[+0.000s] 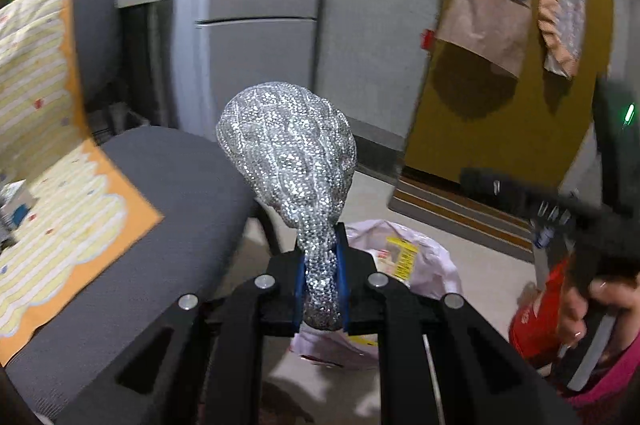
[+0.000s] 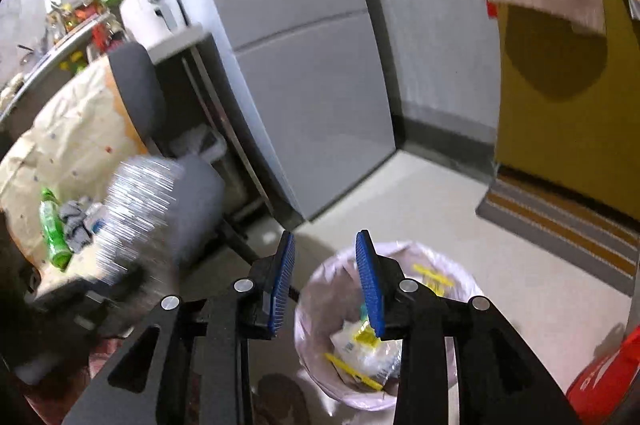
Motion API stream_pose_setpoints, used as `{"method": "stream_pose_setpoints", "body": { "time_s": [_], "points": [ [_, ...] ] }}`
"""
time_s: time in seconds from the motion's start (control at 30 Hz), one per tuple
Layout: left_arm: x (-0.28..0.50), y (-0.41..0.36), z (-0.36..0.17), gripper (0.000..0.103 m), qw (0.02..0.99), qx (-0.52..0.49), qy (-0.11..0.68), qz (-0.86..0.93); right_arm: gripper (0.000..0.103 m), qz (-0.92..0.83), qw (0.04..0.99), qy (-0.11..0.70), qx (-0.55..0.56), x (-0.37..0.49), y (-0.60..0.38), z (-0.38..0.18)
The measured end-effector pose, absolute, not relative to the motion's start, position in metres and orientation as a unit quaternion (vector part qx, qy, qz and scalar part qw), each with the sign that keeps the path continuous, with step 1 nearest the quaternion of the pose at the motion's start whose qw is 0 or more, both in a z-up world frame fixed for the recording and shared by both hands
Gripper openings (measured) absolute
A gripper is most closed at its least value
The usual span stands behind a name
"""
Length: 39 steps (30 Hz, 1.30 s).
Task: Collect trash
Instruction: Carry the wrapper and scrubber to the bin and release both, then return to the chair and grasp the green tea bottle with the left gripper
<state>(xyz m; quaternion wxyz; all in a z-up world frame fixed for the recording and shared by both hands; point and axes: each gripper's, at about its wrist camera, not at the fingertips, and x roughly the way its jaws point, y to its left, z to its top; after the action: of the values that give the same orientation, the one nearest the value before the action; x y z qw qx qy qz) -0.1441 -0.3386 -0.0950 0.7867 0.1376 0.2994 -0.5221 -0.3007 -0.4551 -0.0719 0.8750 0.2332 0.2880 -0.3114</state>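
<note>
My left gripper (image 1: 321, 245) is shut on the narrow end of a glittery silver balloon-like wrapper (image 1: 288, 149), held in the air above the floor. It shows blurred in the right wrist view (image 2: 136, 209). A trash bin lined with a pale pink bag (image 2: 316, 281) stands on the floor below my right gripper (image 2: 326, 245), which is open and empty, and holds yellow and white scraps. The same bin (image 1: 436, 261) shows past the left fingers. A green bottle (image 2: 54, 229) and grey crumpled scraps (image 2: 78, 221) lie on the covered chair.
A grey office chair (image 1: 160, 193) with an orange-and-yellow cloth (image 1: 48, 153) is at left. A grey cabinet (image 2: 304, 57) stands behind it, a yellow door (image 2: 560, 129) with a striped mat (image 2: 560, 225) at right. A red bag (image 2: 608, 381) sits at bottom right.
</note>
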Motion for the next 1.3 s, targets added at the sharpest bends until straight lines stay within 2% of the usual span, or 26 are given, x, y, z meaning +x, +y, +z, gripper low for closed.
{"method": "stream_pose_setpoints", "body": {
  "time_s": [0.27, 0.33, 0.37, 0.4, 0.43, 0.5, 0.53, 0.7, 0.9, 1.13, 1.3],
  "points": [
    [-0.168, -0.396, -0.125, 0.012, 0.732, 0.194, 0.32, -0.569, 0.035, -0.331, 0.874, 0.267, 0.235, -0.328, -0.469, -0.061],
    [-0.171, -0.408, -0.134, 0.015, 0.722, 0.208, 0.326, -0.574, 0.035, -0.337, 0.87, 0.267, 0.241, -0.331, -0.472, -0.062],
    [-0.172, -0.415, -0.139, 0.018, 0.716, 0.213, 0.332, -0.576, 0.035, -0.341, 0.868, 0.267, 0.243, -0.333, -0.474, -0.063],
    [-0.172, -0.421, -0.142, 0.027, 0.711, 0.218, 0.336, -0.578, 0.035, -0.346, 0.865, 0.268, 0.244, -0.335, -0.476, -0.065],
    [-0.172, -0.425, -0.146, 0.041, 0.708, 0.221, 0.338, -0.579, 0.035, -0.35, 0.863, 0.27, 0.245, -0.337, -0.478, -0.067],
    [-0.171, -0.43, -0.15, 0.055, 0.711, 0.224, 0.335, -0.576, 0.035, -0.354, 0.859, 0.272, 0.25, -0.338, -0.481, -0.07],
    [-0.17, -0.431, -0.151, 0.058, 0.711, 0.225, 0.335, -0.575, 0.035, -0.356, 0.858, 0.273, 0.252, -0.338, -0.482, -0.072],
    [-0.157, -0.415, -0.154, 0.058, 0.724, 0.226, 0.337, -0.558, 0.035, -0.353, 0.856, 0.276, 0.257, -0.333, -0.481, -0.074],
    [-0.129, -0.367, -0.128, 0.058, 0.776, 0.187, 0.329, -0.505, 0.035, -0.333, 0.864, 0.279, 0.253, -0.318, -0.471, -0.068],
    [-0.101, -0.276, -0.086, 0.062, 0.841, 0.151, 0.316, -0.412, 0.035, -0.257, 0.889, 0.299, 0.232, -0.274, -0.441, -0.055],
    [-0.078, -0.203, -0.064, 0.063, 0.88, 0.085, 0.324, -0.337, 0.035, -0.196, 0.908, 0.314, 0.199, -0.239, -0.419, -0.047]
  ]
}}
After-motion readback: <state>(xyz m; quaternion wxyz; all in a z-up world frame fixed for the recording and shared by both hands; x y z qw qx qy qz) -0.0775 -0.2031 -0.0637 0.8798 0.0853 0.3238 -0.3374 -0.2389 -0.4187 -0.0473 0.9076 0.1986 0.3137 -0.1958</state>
